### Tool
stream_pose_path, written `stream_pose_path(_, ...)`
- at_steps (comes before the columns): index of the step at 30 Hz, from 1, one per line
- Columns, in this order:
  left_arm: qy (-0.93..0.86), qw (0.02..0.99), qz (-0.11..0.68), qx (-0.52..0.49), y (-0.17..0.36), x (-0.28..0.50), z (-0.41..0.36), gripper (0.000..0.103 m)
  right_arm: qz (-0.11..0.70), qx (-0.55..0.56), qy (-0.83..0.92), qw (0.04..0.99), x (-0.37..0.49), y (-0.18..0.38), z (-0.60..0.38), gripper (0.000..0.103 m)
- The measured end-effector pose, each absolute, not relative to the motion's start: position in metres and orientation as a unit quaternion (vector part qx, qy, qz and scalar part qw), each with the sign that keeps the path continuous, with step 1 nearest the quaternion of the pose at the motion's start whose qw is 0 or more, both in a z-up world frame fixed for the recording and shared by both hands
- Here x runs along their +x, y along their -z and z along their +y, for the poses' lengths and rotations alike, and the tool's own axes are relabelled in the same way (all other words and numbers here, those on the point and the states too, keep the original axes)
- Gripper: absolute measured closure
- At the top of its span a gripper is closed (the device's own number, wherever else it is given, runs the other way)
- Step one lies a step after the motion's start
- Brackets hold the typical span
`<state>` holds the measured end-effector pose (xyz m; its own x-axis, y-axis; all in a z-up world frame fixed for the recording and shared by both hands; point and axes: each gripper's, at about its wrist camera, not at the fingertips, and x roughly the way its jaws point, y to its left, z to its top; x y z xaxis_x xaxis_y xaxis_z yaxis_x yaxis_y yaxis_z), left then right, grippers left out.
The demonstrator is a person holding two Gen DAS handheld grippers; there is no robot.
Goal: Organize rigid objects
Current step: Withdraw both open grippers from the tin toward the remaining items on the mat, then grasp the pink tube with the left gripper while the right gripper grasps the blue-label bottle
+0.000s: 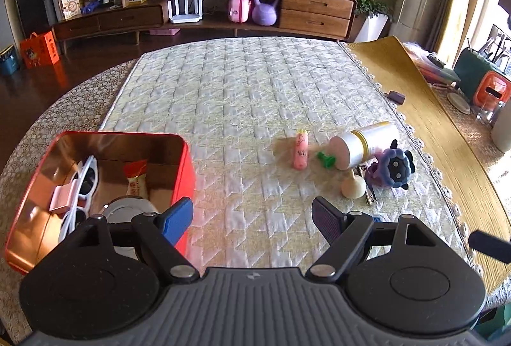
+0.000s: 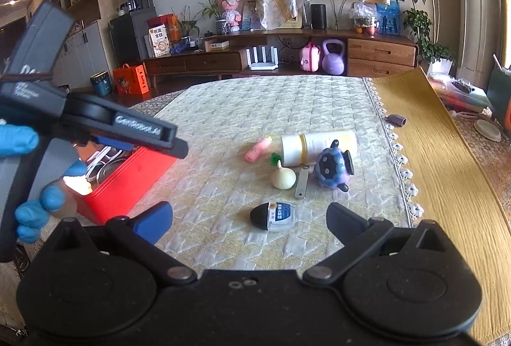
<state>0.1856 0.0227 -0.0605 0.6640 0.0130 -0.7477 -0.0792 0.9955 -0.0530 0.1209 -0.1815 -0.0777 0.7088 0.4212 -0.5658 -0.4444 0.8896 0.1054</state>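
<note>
In the right wrist view, the open red metal tin point(image 2: 127, 183) is largely hidden behind the black left gripper and a blue-gloved hand point(image 2: 30, 205), so its contents are mostly lost. A flat silver metal strip point(image 2: 301, 183) lies partly under the white cylindrical bottle point(image 2: 319, 146). The label print on the small pink tube point(image 1: 301, 152) is too small to read.
</note>
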Motion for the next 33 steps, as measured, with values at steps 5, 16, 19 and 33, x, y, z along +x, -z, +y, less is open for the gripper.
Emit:
stream_pose_path(5,-0.028,0.904,0.424,-0.036,0.071,0.210,0.015,0.022,0.317,-0.026,-0.230,0.920,0.132,0.088,-0.183,0.001)
stream_pose_path(16,-0.029,0.903,0.429,0.012,0.094,0.268,-0.005,0.022,0.343,-0.035,-0.237,0.908,0.158,0.105,-0.177,0.003)
stream_pose_path(19,-0.025,0.901,0.433,0.006,0.102,0.281,-0.006,0.022,0.348,-0.041,-0.240,0.905,0.165,0.109,-0.173,0.005)
stream_pose_path(33,-0.016,0.894,0.448,0.003,0.134,0.311,-0.012,0.022,0.373,-0.041,-0.241,0.895,0.192,0.128,-0.163,0.018)
